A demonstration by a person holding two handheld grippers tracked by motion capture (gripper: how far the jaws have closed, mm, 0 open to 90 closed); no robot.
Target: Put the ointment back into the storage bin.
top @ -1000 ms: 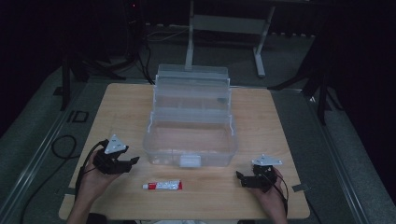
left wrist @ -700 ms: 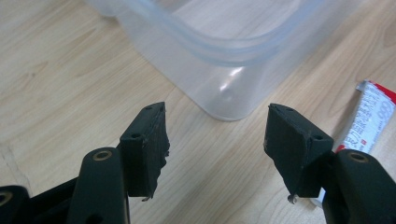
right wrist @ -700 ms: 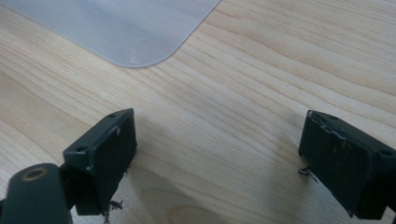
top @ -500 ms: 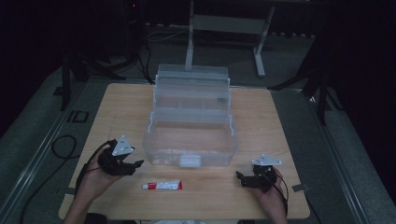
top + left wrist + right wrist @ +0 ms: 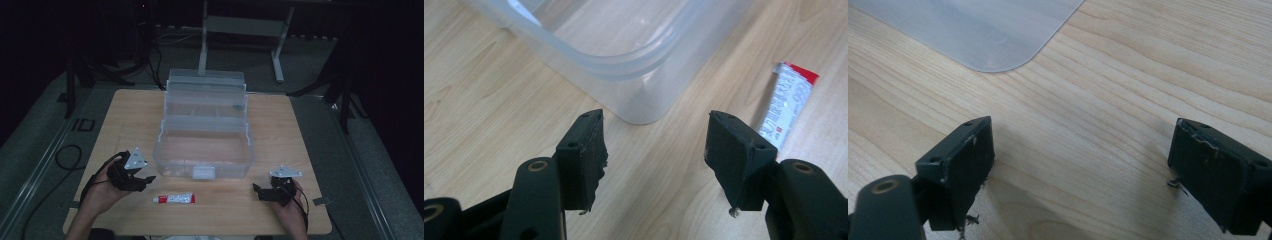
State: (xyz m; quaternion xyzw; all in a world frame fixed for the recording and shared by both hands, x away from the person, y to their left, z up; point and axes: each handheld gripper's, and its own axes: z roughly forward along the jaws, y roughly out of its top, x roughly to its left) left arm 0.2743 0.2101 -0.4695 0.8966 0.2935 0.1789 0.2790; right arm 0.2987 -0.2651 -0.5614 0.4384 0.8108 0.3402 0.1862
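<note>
We see both tools released, the left gripper [image 5: 654, 165] spread wide near the clear box's [image 5: 202, 145] corner with the tube [image 5: 173, 199] just beside it on the table [image 5: 125, 115], the right gripper [image 5: 1080, 175] gaping over bare wood.

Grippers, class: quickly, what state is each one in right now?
Left gripper: open, holding nothing, near the tube.
Right gripper: open, holding nothing.

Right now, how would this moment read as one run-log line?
left gripper: open, near tube | right gripper: open, over bare table | tube: flat before clear box | box: open, looks empty
</note>
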